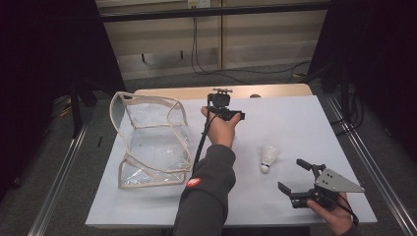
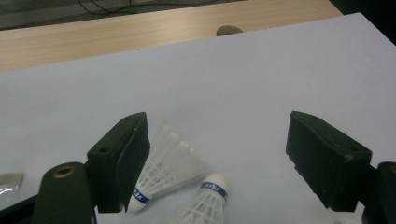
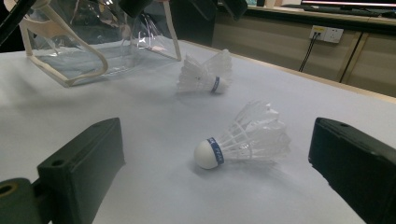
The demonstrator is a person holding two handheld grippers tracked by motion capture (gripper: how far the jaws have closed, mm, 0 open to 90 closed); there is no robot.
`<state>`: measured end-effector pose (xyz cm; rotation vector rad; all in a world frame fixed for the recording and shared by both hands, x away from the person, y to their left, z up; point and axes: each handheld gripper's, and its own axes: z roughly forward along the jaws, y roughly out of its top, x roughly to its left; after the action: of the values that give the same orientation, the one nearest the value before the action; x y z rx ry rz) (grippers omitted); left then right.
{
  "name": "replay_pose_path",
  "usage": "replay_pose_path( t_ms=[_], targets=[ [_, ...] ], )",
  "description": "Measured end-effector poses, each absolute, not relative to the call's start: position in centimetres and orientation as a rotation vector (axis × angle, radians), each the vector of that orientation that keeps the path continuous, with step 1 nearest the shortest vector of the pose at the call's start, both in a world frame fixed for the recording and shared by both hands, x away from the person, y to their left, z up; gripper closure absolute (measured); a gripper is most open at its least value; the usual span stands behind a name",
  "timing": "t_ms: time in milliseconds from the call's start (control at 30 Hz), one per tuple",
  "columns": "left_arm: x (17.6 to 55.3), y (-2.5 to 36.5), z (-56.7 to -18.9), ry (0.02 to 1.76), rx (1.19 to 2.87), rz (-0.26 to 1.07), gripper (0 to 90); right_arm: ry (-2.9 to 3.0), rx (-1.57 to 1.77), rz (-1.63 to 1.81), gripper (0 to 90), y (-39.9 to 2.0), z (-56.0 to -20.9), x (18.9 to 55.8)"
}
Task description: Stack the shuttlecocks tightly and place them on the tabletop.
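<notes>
1. The left gripper hangs above the far middle of the white tabletop, jaws wide apart and gripping nothing. Two shuttlecocks lie on the sheet right under it, one just beside its left-hand jaw in the left gripper view.
2. Risk: these feather-light shuttlecocks could skid or roll if a jaw clips them on the next move. That nearest jaw is the likeliest culprit.
3. Risk: a squeeze on the skirt rather than the cork could crush the feathers.
4. Risk: the clear bag at the left of the tabletop looks soft and slack. Its mouth could fold shut or the bag could slide if anything is pushed against it.
5. The right gripper waits low near the front right corner, jaws spread and empty. It is aimed at a third shuttlecock, which lies on its side on the tabletop, apart from both jaws.
6. Pose: the left forearm reaches forward from the bottom edge, hand wrapped round the gripper's body, cable trailing back along the sleeve. The right hand stays close to the person.
</notes>
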<state>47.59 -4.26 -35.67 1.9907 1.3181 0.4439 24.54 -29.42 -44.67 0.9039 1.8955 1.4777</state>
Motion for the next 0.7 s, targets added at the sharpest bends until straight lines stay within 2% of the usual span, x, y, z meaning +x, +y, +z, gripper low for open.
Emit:
replay_pose_path(
  t_ms=[200,367,500,700],
  targets=[
    [48.8,-4.5,-37.3,1.350,2.038,0.468,24.4,1.892,0.904,1.487,2.7,-29.5,-44.6,24.5],
    [49.7,-4.1,-38.2,1.384,2.017,0.467,27.8,1.891,0.909,1.488,2.7,-29.6,-44.6,24.5],
    [50.1,-3.8,-38.4,1.381,2.015,0.484,35.1,1.887,0.906,1.490,2.7,-29.6,-44.6,24.5],
    [50.3,-4.0,-39.0,1.386,2.010,0.500,41.0,1.889,0.906,1.489,2.7,-29.6,-44.6,24.4]
  ],
)
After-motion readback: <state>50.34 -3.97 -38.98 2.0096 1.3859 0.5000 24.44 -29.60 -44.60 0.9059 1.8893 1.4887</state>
